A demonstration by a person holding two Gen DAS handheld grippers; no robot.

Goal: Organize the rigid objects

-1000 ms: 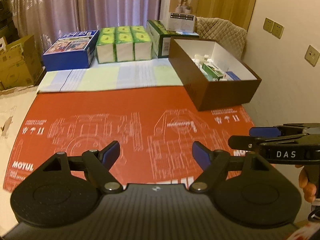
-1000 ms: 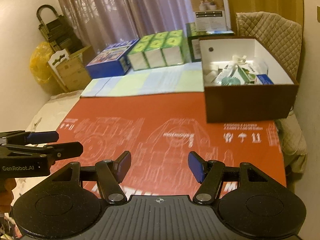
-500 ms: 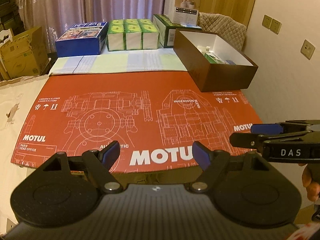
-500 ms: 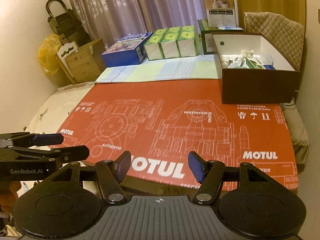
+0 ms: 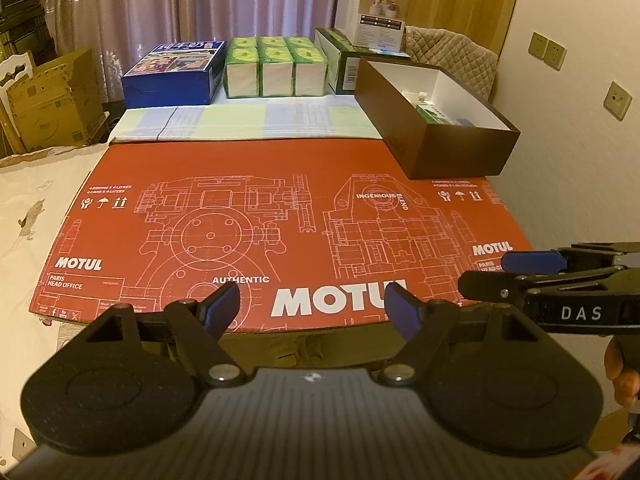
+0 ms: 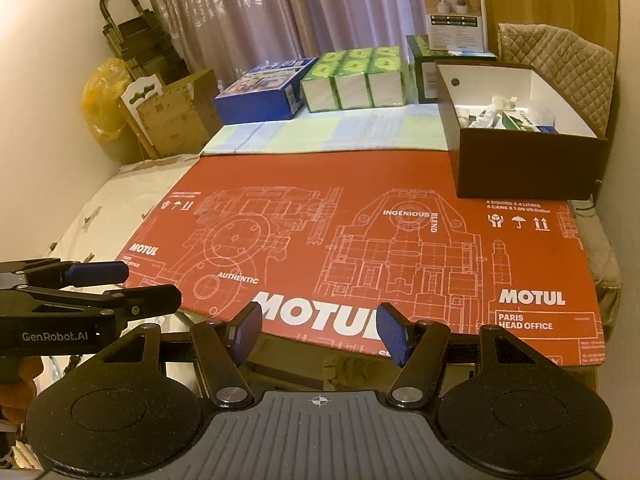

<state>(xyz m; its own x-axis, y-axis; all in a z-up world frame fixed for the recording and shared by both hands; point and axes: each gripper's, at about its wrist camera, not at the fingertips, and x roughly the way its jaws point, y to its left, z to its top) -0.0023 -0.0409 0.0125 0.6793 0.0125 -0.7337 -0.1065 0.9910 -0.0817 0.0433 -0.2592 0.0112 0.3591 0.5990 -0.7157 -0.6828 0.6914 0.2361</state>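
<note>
Brown box (image 6: 532, 168), white inside, sits at the far right corner of the red Motul cardboard sheet (image 5: 280, 216), open top. Inside it: small rigid items (image 6: 508, 118), a white tube or bottle, a green-and-white carton, something blue at the near edge; too small and partly hidden by the wall to name further. From the left wrist view only a strip of the contents shows (image 5: 430, 110) above the near wall. Rest of the red sheet is bare print, nothing on it. Left gripper (image 5: 314, 306) is over the near edge of the sheet, jaws apart, nothing between the blue pads, not touching anything. Right gripper (image 6: 320, 328) same: jaws apart, gap empty, over the near edge, well short of the box. Each gripper shows side-on in the other's view, a hand (image 5: 622, 376) under the right one's handle. Behind the sheet: pastel checked cloth (image 5: 248, 120), then a row against the curtain: blue box (image 5: 172, 76), block of green-and-white packs (image 5: 274, 68), dark green carton (image 5: 340, 60) with a white product box (image 5: 378, 20) on top. Quilted chair back (image 6: 560, 56) behind the brown box. Cardboard boxes (image 5: 52, 100) on the floor far left; yellow bag (image 6: 100, 96) beside them.
</note>
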